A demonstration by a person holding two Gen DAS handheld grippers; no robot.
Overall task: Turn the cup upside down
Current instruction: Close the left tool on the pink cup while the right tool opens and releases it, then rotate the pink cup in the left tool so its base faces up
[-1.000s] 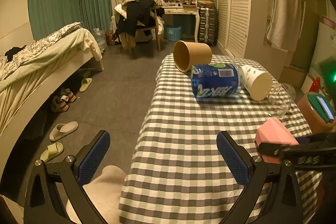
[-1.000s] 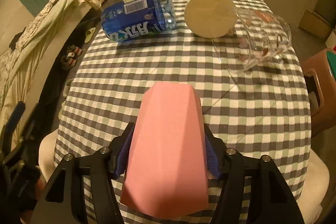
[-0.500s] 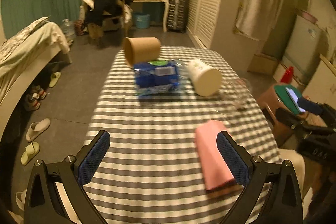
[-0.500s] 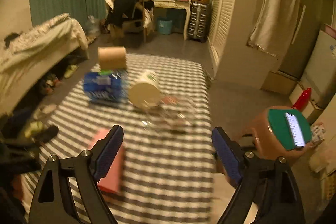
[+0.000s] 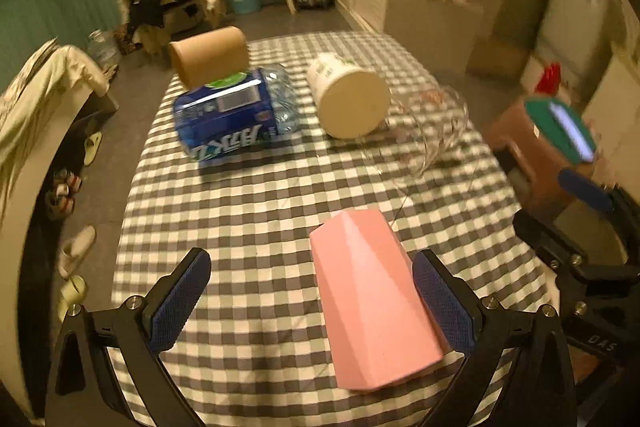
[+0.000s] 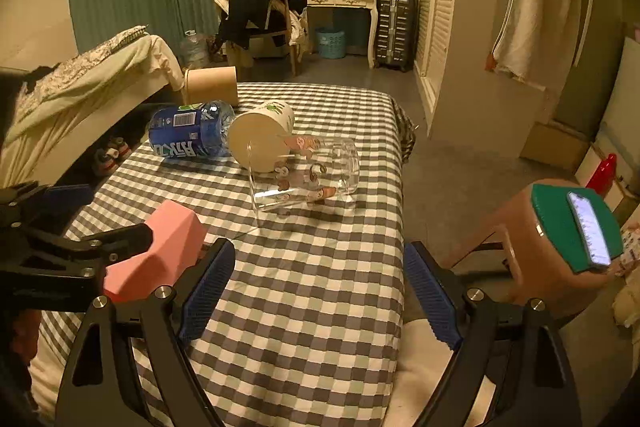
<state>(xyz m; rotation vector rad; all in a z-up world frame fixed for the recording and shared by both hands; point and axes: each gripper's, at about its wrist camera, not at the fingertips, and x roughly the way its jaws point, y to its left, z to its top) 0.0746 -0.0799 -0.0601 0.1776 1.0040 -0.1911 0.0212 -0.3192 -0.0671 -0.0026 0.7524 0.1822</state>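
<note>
A pink faceted cup [image 5: 372, 299] stands upside down on the checked table [image 5: 256, 211], narrow base up. My left gripper [image 5: 308, 299] is open around it, the right finger close beside it and the left finger well apart. In the right wrist view the pink cup [image 6: 160, 251] sits at the left, with the left gripper's black arms across it. My right gripper [image 6: 316, 291] is open and empty over the table's near right edge.
Lying on their sides at the far end are a brown paper cup [image 5: 208, 55], a blue-labelled bottle [image 5: 232, 119], a white paper cup [image 5: 348, 99] and a clear glass cup [image 5: 428, 127]. A brown stool [image 6: 560, 247] with a phone stands to the right.
My right gripper let go of the pink cup and drew back to the right. My left gripper swung in and now straddles the cup, which stands upside down on the table.
</note>
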